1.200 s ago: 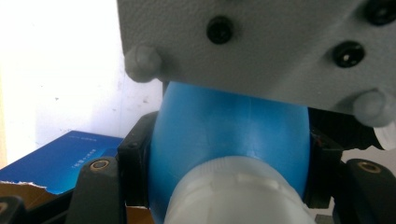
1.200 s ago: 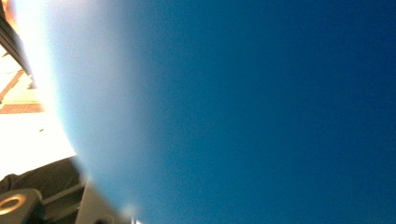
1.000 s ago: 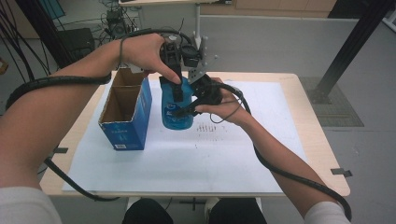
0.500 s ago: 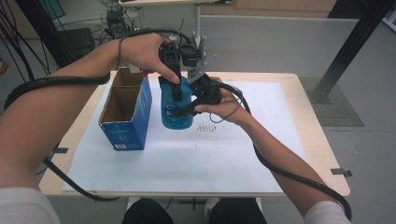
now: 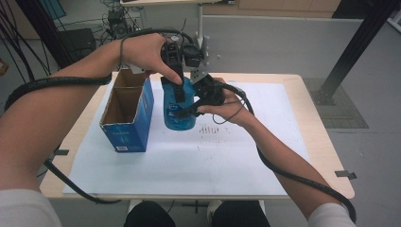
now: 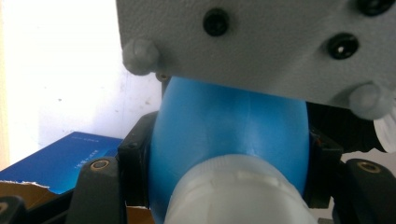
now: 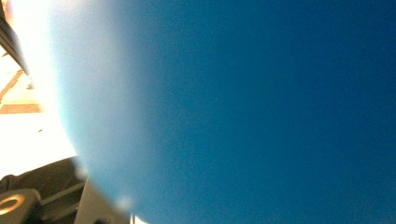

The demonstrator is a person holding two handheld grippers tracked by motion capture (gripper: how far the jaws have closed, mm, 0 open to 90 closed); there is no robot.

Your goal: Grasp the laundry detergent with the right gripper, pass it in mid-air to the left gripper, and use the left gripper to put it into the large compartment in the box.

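High view, frame centre: nothing has moved; left gripper (image 5: 182, 97) still clamps the blue bottle (image 5: 178, 116), right gripper's (image 5: 189, 109) grip unclear, so handling is paused.

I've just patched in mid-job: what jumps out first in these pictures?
A blue bottle stands upright mid-table on the white sheet, with both grippers on it: the left gripper clamps its neck from above, the right gripper presses against its side. Just to its left stands an open blue box, its top flaps up.
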